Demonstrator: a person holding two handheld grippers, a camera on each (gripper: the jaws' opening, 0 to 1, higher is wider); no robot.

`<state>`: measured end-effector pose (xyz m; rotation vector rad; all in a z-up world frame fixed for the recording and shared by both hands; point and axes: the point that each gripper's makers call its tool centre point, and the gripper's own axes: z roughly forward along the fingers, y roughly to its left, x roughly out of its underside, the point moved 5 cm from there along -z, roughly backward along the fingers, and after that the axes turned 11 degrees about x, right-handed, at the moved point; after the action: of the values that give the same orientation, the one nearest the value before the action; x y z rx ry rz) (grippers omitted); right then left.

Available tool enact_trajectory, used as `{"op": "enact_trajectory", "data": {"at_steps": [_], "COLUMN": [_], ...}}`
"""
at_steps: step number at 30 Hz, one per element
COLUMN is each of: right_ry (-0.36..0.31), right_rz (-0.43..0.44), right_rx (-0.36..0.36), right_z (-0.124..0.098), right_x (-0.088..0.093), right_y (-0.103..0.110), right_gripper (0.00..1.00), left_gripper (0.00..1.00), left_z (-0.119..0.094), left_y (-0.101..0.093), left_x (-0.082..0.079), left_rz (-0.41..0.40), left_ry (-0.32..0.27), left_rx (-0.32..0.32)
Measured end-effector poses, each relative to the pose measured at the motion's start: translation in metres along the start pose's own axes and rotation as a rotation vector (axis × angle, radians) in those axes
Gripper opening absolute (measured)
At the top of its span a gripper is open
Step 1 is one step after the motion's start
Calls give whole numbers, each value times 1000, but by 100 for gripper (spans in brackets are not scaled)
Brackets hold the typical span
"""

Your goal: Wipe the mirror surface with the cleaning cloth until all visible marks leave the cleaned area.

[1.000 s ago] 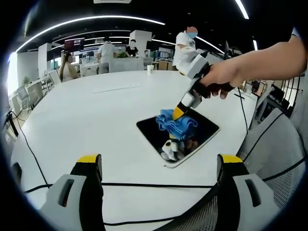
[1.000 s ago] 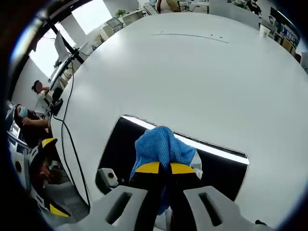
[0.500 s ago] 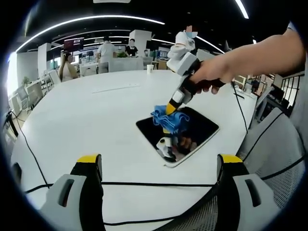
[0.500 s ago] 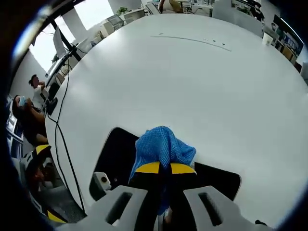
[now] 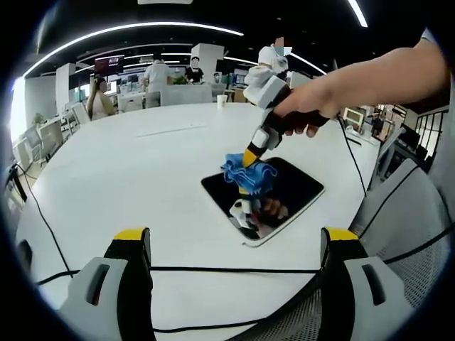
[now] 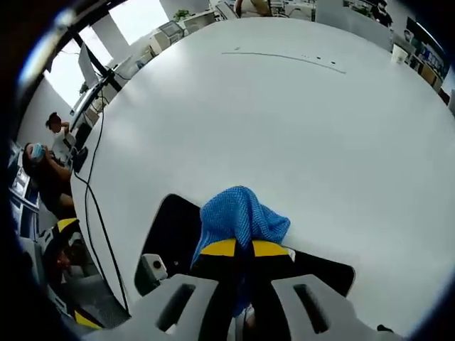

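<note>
On the white table [image 5: 128,177], as seen in the left gripper view, the mirror [image 5: 274,195] lies flat near the table's near right edge, its dark glass reflecting the tool above it. The blue cleaning cloth [image 5: 245,170] rests bunched on the mirror's far left portion. The right gripper [image 5: 250,158] comes in from the upper right, held by a hand [image 5: 302,114], with its yellow-tipped jaws pressed together on the cloth and the cloth touching the glass. The left gripper [image 5: 234,245] shows at the bottom of this view with its two yellow-capped jaws spread wide apart, holding nothing, poised above the table edge short of the mirror. A black cable [image 5: 213,272] runs along the table between those jaws. People [image 5: 156,74] stand well behind the table.

Across the right gripper view, the right gripper [image 6: 244,249] pinches the cleaning cloth [image 6: 240,217], which bulges up above the yellow jaw tips. The mirror [image 6: 174,231] lies under the cloth, dark against the white table [image 6: 284,121].
</note>
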<state>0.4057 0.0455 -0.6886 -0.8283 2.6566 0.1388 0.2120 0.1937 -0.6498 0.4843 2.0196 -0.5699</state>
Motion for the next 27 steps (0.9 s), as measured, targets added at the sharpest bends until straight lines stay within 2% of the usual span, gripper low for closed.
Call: {"op": "enact_trajectory", "data": {"at_steps": [6, 11, 17, 27], "right_ry": [-4, -6, -17, -23], "right_rz": [-18, 2, -33, 16], "right_rx": [-9, -15, 2, 1], "right_z": [4, 5, 0, 1], "right_x": [-2, -2, 3, 7], "right_y": [-2, -3, -5, -21], "right_gripper": [0, 0, 0, 0], "left_gripper": [99, 99, 99, 99], "left_z": [0, 0, 0, 0], "left_y": [0, 1, 0, 0], "left_x": [0, 0, 0, -1], "left_rz": [0, 1, 2, 1], "left_ry": [0, -1, 0, 0], "left_rx": [-1, -3, -3, -6]}}
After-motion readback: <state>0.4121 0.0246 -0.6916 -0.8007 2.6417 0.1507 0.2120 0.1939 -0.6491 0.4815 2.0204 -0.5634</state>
